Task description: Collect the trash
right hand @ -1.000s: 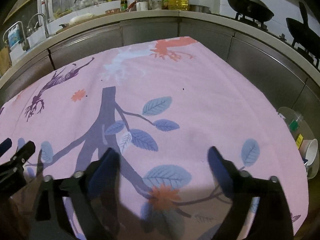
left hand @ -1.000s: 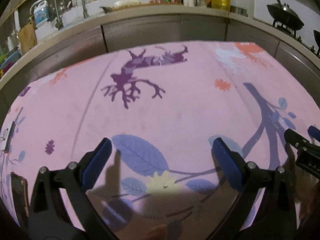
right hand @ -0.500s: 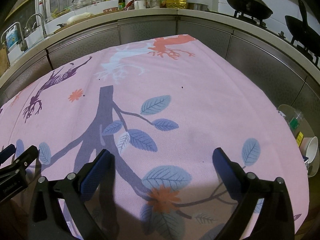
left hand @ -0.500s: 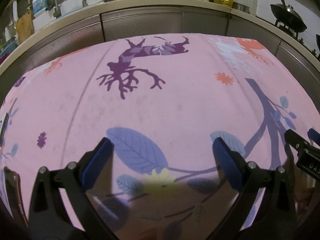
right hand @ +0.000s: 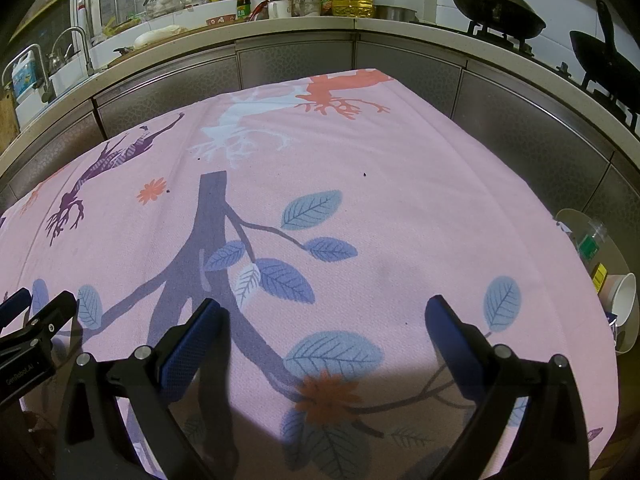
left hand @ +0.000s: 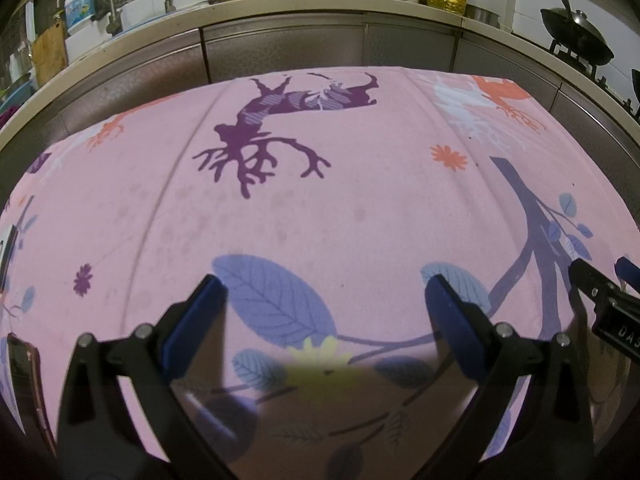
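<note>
A table with a pink cloth (left hand: 320, 200) printed with leaves and trees fills both views (right hand: 400, 200). My left gripper (left hand: 326, 300) is open and empty, low over the cloth's near edge. My right gripper (right hand: 326, 320) is open and empty, also over the near edge, to the right of the left one. A white bin (right hand: 616, 264) with cups and wrappers in it stands past the table's right edge in the right wrist view. I see no trash on the cloth, only a few dark specks (right hand: 365, 175).
A kitchen counter (left hand: 280, 4) with a sink, bottles and woks on a stove (right hand: 500, 4) curves behind the table. A phone-like dark object (left hand: 24, 380) lies at the cloth's left edge. Each gripper shows at the edge of the other's view (left hand: 608, 304) (right hand: 32, 332).
Both grippers have tilted slightly downward and drawn back a little, so the table sits lower and fuller in each view. Both stay open and empty.
</note>
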